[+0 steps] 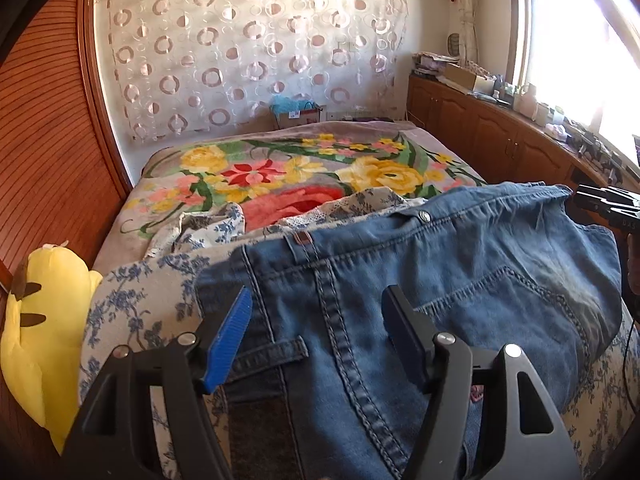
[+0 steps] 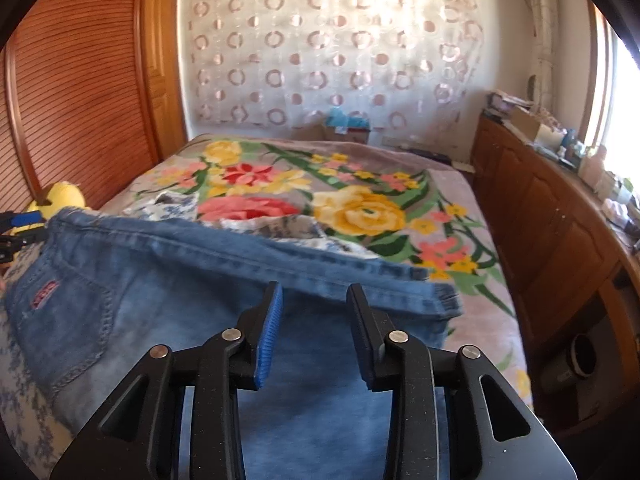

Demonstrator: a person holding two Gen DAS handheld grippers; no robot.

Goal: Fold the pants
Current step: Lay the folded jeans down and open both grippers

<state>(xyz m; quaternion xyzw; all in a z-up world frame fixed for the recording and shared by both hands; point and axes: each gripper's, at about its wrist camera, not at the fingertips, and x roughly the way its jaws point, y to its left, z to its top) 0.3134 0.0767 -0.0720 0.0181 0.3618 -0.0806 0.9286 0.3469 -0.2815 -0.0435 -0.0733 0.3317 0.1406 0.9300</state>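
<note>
Jeans [image 1: 420, 280] lie spread on the near end of a bed, back side up, with the waistband toward the far side and a stitched rear pocket [image 1: 532, 304] showing. Under them sits a blue-and-white floral cloth [image 1: 132, 304], and beyond that a blanket [image 1: 304, 168] with big yellow and red flowers covers the bed. The left gripper [image 1: 320, 316] hovers over the waist area near a belt loop, its jaws wide apart, the denim below them but not pinched. The right gripper [image 2: 314, 312] hangs above the other side of the jeans, near the waistband's end, its jaws parted more narrowly, with nothing clamped between the pads. In the left view, the right gripper shows as a black tip at the far right edge. A yellow plush [image 1: 44, 320] rests at the bed's left side against a slatted wooden door [image 1: 44, 140]. A wooden cabinet [image 2: 552, 240] runs along the right wall under a bright window.
</note>
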